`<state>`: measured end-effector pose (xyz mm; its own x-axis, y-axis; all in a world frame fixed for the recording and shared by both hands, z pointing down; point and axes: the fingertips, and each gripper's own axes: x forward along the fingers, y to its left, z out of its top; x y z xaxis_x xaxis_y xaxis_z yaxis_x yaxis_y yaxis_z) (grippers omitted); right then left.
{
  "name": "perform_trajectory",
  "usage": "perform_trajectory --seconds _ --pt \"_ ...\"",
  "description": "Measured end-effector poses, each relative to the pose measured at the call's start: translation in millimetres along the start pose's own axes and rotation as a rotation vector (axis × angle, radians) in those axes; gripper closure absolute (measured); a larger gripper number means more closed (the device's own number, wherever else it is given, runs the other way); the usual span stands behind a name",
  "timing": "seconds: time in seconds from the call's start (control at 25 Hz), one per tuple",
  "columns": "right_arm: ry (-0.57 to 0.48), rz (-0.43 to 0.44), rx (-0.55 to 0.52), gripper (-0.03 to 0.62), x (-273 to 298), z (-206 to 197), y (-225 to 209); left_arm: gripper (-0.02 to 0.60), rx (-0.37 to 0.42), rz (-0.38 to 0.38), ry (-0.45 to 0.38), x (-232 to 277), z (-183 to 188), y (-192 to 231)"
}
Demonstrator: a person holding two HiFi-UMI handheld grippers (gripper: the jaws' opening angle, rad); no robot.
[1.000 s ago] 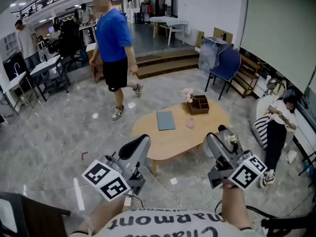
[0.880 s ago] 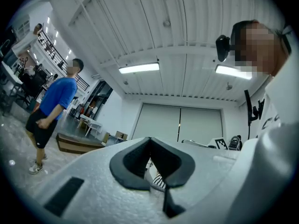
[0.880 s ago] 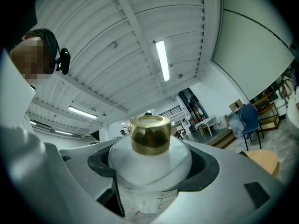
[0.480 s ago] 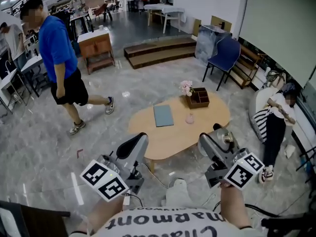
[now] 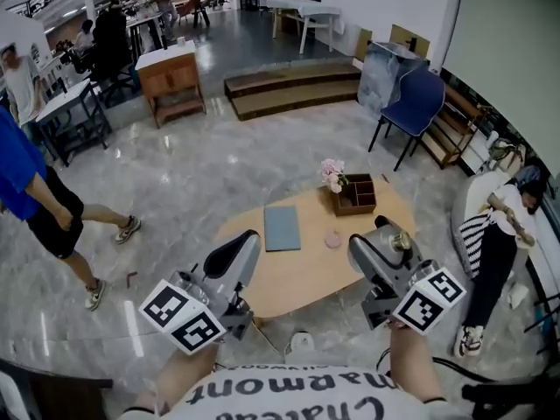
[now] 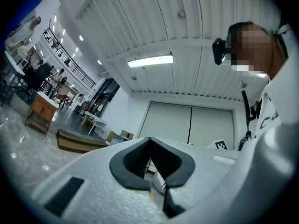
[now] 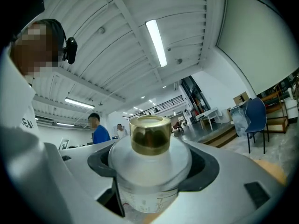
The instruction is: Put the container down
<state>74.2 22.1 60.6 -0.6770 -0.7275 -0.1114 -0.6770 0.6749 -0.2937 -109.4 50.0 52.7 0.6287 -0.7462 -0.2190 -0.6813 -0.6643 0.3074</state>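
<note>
container (image 7: 150, 171): small bottle, frosted white rounded shoulders, shiny gold cap (image 7: 150, 134), printed label low on the body. clamped upright between the fingers of the right gripper (image 5: 378, 254), long axis running along them, cap outward; held in the air, touching nothing else.
left gripper (image 6: 152, 164): fingers together, nothing between them; plays no part.
tabletop (image 5: 306, 274): oval, pale smooth wood, ahead of and below the right gripper. bare patch nearest it; pink item (image 5: 332, 239), flat blue-grey pad (image 5: 282, 227) and wooden box (image 5: 356, 195) lie beyond.
</note>
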Motion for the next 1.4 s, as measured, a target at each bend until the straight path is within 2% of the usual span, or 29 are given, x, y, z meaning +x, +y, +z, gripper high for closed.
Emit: perform_trajectory --seconds 0.2,0.36,0.48,0.64,0.8,0.96,1.12,1.4 --pt "0.029 0.048 -0.005 0.247 40 13 -62 0.568 0.022 0.000 -0.032 71 -6 22" --pt "0.058 0.077 0.003 0.247 60 7 -97 0.568 0.011 0.020 -0.036 106 -23 39" --pt "0.088 0.082 0.031 0.248 72 -8 -119 0.568 -0.024 0.033 -0.035 120 -41 51" --pt "0.119 0.080 0.098 0.247 86 -32 -142 0.568 -0.107 0.069 -0.033 130 -65 72" --pt "0.166 0.069 0.167 0.248 95 -66 -160 0.568 -0.151 0.135 0.021 131 -94 94" --pt "0.223 0.043 0.207 0.248 102 -105 -180 0.568 -0.153 0.186 0.112 131 -129 115" --pt "0.274 0.023 0.250 0.248 109 -154 -198 0.568 -0.165 0.193 0.172 135 -169 139" --pt "0.366 -0.009 0.319 0.247 115 -237 -222 0.568 -0.228 0.186 0.243 139 -237 170"
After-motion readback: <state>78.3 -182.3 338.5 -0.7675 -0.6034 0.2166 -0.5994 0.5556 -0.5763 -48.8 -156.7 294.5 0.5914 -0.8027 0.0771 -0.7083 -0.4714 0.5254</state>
